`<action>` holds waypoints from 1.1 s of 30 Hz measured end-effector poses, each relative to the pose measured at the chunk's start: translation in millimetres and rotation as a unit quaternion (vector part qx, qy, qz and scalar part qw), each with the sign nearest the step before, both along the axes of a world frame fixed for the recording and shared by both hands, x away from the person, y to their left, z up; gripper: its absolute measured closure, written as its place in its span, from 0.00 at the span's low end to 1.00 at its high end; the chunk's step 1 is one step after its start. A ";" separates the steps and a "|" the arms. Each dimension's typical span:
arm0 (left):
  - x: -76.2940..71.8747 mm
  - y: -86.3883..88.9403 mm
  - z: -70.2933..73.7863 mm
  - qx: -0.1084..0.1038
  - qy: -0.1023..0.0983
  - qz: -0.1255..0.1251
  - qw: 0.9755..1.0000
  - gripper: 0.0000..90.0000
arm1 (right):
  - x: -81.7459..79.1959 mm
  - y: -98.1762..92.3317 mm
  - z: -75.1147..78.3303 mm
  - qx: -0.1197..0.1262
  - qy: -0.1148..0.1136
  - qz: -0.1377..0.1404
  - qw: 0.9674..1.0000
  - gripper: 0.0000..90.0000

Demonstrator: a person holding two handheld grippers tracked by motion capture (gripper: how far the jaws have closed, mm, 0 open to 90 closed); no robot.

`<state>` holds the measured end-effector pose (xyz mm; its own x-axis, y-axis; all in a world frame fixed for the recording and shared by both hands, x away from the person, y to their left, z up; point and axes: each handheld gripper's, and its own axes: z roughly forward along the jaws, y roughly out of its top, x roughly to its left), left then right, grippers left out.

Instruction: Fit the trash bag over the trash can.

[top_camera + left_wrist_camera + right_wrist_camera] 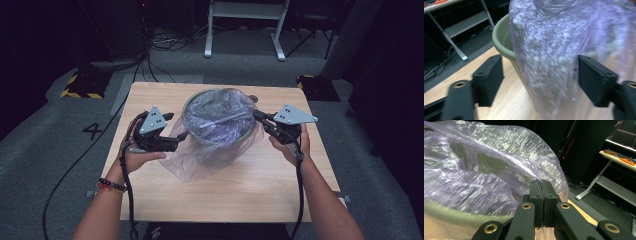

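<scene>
High view shows a green bin (220,145) on the desk (150,200) lined with a clear plastic bag (220,117), right claw (259,117) clamped on the film, left claw (179,137) open around it.

A lab or recording studio: a small wooden table (220,195) stands alone on grey carpet, a painted number 4 (92,130) at nine o'clock, hazard-striped stand bases (80,86) at ten, loose cables (165,42) and a white-framed bench (245,25) at twelve, amid dark drapes.
</scene>
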<state>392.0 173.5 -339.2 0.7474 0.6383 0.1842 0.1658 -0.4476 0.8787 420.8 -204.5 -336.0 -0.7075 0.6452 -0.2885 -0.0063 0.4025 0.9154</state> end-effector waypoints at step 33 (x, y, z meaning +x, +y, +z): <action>89.7 10.8 -26.8 -0.056 0.058 0.081 0.993 0.94 | 76.7 7.4 -8.2 -0.009 0.070 -0.056 0.996 1.00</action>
<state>481.7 184.3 -366.0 0.6458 0.7631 0.0233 0.3302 -0.3068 0.8927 497.5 -197.2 -344.2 -0.6655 0.7178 -0.2045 0.1662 0.4096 0.8970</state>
